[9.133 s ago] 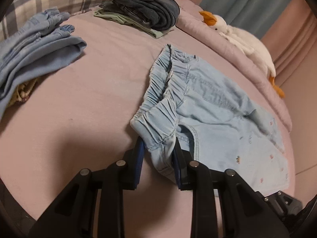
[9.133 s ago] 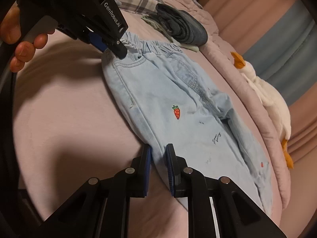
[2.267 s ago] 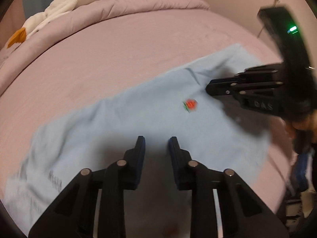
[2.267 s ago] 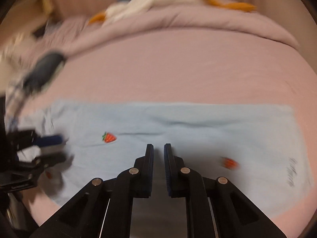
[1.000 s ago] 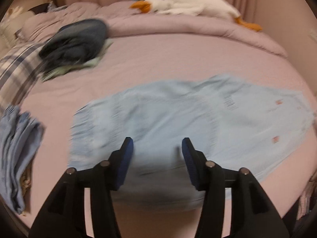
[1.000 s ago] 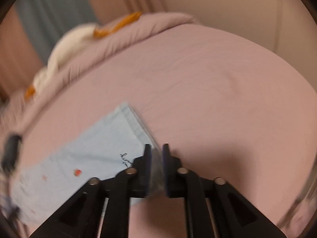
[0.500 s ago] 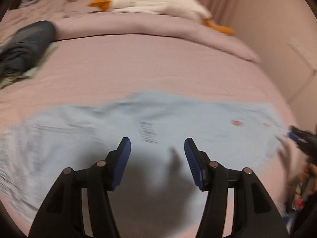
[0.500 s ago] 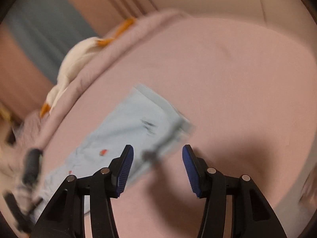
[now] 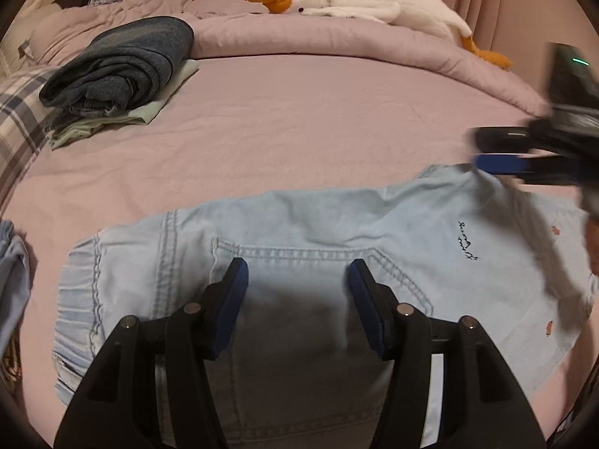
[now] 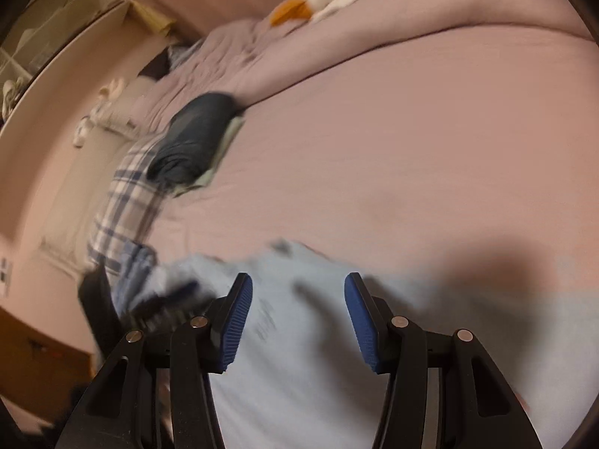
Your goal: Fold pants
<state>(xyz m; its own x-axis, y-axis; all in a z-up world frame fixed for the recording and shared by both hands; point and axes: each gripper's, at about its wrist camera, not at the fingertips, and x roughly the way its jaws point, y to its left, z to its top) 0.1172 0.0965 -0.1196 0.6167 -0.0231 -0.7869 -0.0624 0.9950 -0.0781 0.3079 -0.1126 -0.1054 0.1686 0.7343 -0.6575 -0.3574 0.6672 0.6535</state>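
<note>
The light blue denim pants lie on the pink bed, folded lengthwise, elastic waistband at the left and leg ends at the right. My left gripper is open and empty just above the back pocket. My right gripper is open and empty over the pants, which show blurred. In the left wrist view the right gripper shows at the right, above the far edge of the leg, where a piece of leg is turned back.
A folded dark blue garment on a pale green one lies at the back left. A white goose plush lies on the rolled pink duvet at the back. A plaid pillow and another light blue garment are at the left.
Over the last second both grippers opened wide, the right one letting go of the leg end. The left gripper swung left toward the waistband. The right view turned toward the pillow side.
</note>
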